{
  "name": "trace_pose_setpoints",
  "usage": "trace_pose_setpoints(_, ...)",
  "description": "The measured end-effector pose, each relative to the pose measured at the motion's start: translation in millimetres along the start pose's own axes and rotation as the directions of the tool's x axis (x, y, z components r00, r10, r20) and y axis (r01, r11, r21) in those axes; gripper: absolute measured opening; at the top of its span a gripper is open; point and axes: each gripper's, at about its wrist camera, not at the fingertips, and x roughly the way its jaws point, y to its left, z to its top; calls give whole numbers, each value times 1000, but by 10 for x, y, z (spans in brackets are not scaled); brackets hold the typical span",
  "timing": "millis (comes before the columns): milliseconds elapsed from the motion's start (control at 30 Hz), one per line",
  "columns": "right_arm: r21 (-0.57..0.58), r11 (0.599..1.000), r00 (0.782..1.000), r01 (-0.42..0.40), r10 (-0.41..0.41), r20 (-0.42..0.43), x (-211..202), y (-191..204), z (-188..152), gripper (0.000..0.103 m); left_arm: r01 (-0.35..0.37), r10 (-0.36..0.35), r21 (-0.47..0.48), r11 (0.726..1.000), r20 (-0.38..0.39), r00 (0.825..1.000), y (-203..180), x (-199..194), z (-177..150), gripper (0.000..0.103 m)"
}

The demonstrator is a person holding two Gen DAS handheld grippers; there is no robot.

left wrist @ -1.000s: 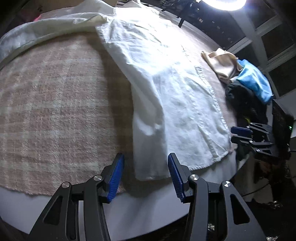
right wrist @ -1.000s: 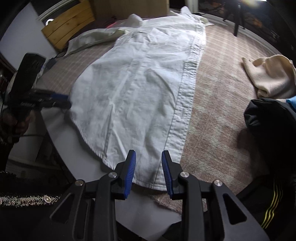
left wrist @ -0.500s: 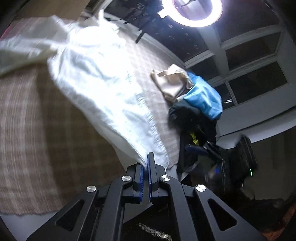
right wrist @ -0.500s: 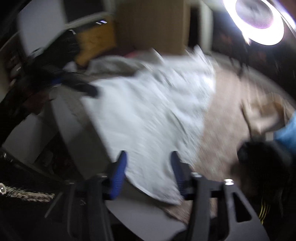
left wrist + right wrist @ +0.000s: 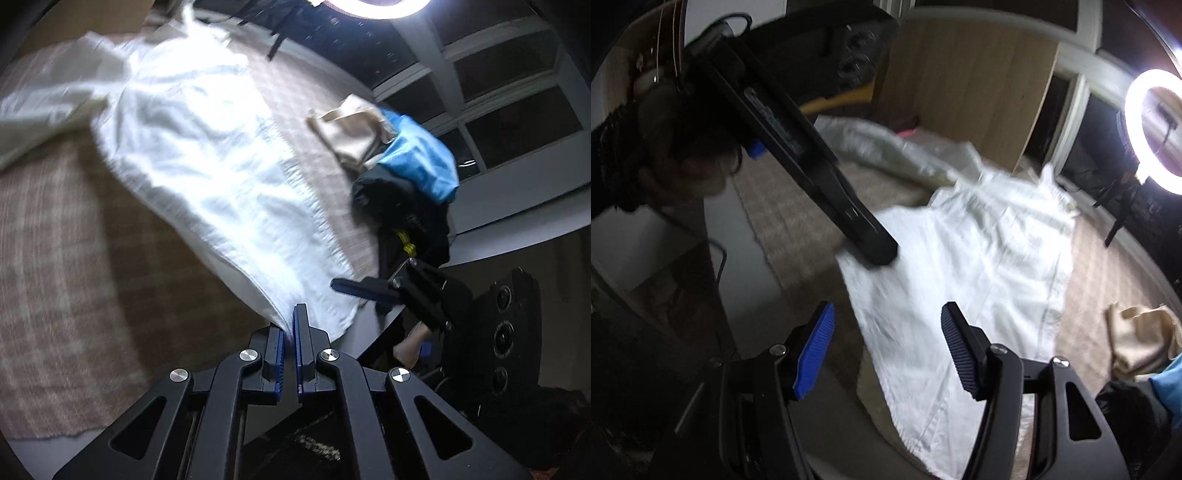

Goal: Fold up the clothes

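Observation:
A white shirt [image 5: 207, 177] lies spread over a plaid cloth [image 5: 55, 258] on the round table. My left gripper [image 5: 288, 326] is shut on the shirt's near hem corner and holds it lifted off the cloth, so the fabric slopes up to the pads. In the right wrist view the left gripper [image 5: 882, 253] comes in from the upper left, pinching the same corner of the shirt [image 5: 960, 277]. My right gripper [image 5: 886, 315] stands open above the hem further along, with fabric below the gap and no pad touching it. The right gripper [image 5: 341, 286] also shows side-on beside the hem.
A beige garment [image 5: 351, 136], a blue one [image 5: 421, 162] and a black one [image 5: 399, 214] are piled at the table's right edge. A bright ring light [image 5: 1156, 133] stands beyond the table. A wooden panel [image 5: 960, 81] is at the back. The grey table rim [image 5: 746, 266] shows at left.
The left gripper went from open around the hem to shut on it and raised the corner. The right gripper spread wider, rose and swung sideways along the hem.

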Motion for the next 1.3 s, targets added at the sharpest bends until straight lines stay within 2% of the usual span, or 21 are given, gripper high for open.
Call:
trace_pose_setpoints(133, 14, 999, 999, -40, 40, -36, 138, 22, -15, 59, -23, 21, -54, 998, -45, 999, 158, 99, -53, 4)
trace_pose_setpoints(200, 15, 998, 998, -55, 55, -41, 209, 39, 29, 59, -11, 8, -61, 998, -54, 998, 145, 100, -57, 4)
trace_pose_setpoints(367, 30, 999, 998, -44, 45, -52, 380, 21, 137, 58, 52, -53, -21, 998, -10, 999, -62, -11, 75, 5)
trace_pose_setpoints(400, 50, 998, 998, -39, 41, -44, 382, -24, 153, 53, 49, -49, -10, 999, -3, 999, -97, -26, 108, 6)
trace_pose_setpoints(467, 113, 991, 996, -70, 75, -41, 363, -147, 175, 50, 36, -36, 4, 999, 9, 999, -148, -46, 153, 11)
trace_pose_setpoints(533, 164, 982, 994, -96, 102, -30, 332, -253, 191, 50, 56, -56, -8, 998, 12, 998, -142, -68, 159, 30)
trace_pose_setpoints(567, 183, 977, 993, -107, 113, -22, 313, -297, 196, 45, 70, -70, -7, 998, 17, 997, -140, -74, 157, 31)
trace_pose_setpoints(600, 192, 975, 992, -114, 121, -25, 330, -321, 208, 27, 56, -56, -1, 998, 28, 998, -133, -85, 152, 30)
trace_pose_setpoints(667, 211, 972, 992, -106, 119, -48, 384, -379, 220, 10, 23, -23, 1, 1000, 50, 998, -115, -99, 135, 30)
trace_pose_setpoints(767, 234, 970, 993, -73, 92, -71, 434, -457, 201, 8, 25, -21, -40, 999, 87, 996, 56, -173, 58, 36)
trace_pose_setpoints(833, 247, 966, 993, -79, 99, -70, 414, -498, 191, 7, -20, 29, -74, 997, 120, 992, 245, -190, -64, 47)
trace_pose_setpoints(867, 251, 964, 992, -84, 104, -67, 399, -513, 194, 7, -41, 54, -95, 995, 131, 990, 347, -179, -133, 48)
trace_pose_setpoints(967, 267, 959, 993, -92, 108, -44, 307, -576, 200, 7, 17, 5, -221, 975, 99, 995, 652, 76, -351, 48)
trace_pose_setpoints(1000, 271, 958, 994, -87, 102, -40, 275, -612, 224, 7, 37, -13, -253, 967, 97, 995, 690, 161, -402, 48)
trace_pose_setpoints(1067, 281, 957, 995, -78, 90, -31, 212, -685, 271, 7, 59, -30, -256, 965, 113, 993, 633, 270, -450, 48)
trace_pose_setpoints(1167, 305, 947, 995, -96, 103, -6, 106, -777, 327, 7, 6, 24, -227, 974, 130, 991, 461, 392, -427, 53)
trace_pose_setpoints(1233, 293, 952, 995, -92, 97, -3, 108, -798, 394, 7, -45, 70, -218, 975, 111, 991, 443, 500, -394, 49)
trace_pose_setpoints(1267, 288, 954, 996, -89, 94, -2, 109, -807, 427, 7, -62, 85, -213, 975, 103, 991, 445, 544, -384, 40)
trace_pose_setpoints(1300, 285, 954, 995, -92, 97, -1, 107, -808, 442, 7, -59, 80, -200, 978, 100, 992, 458, 581, -378, 18)
